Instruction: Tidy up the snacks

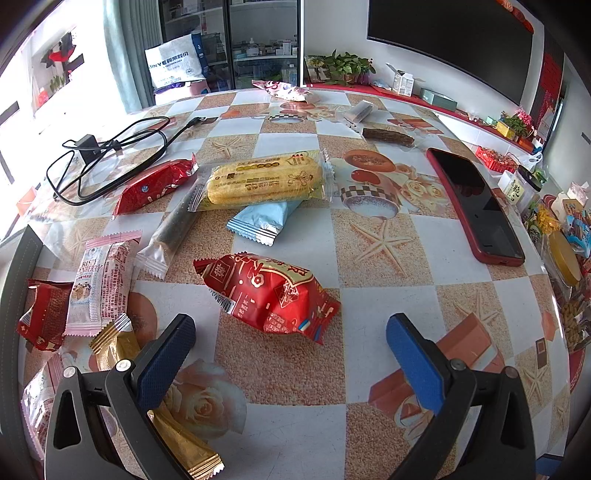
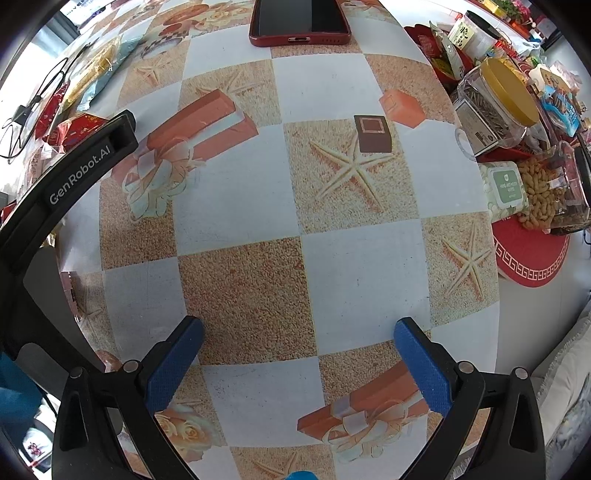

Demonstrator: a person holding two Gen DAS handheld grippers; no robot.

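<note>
Left gripper spread wide over the table, red snack packet just at twelve o'clock, right gripper wide, empty, phone at twelve o'clock

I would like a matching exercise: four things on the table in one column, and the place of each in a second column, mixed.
Things:
1. yellow cake pack
2. phone
3. black cable
4. red snack bag

Places:
A. far left of the table
B. right side of the table
C. nearest the open left gripper
D. lying on a light blue packet

Pairs: 1-D, 2-B, 3-A, 4-C
</note>
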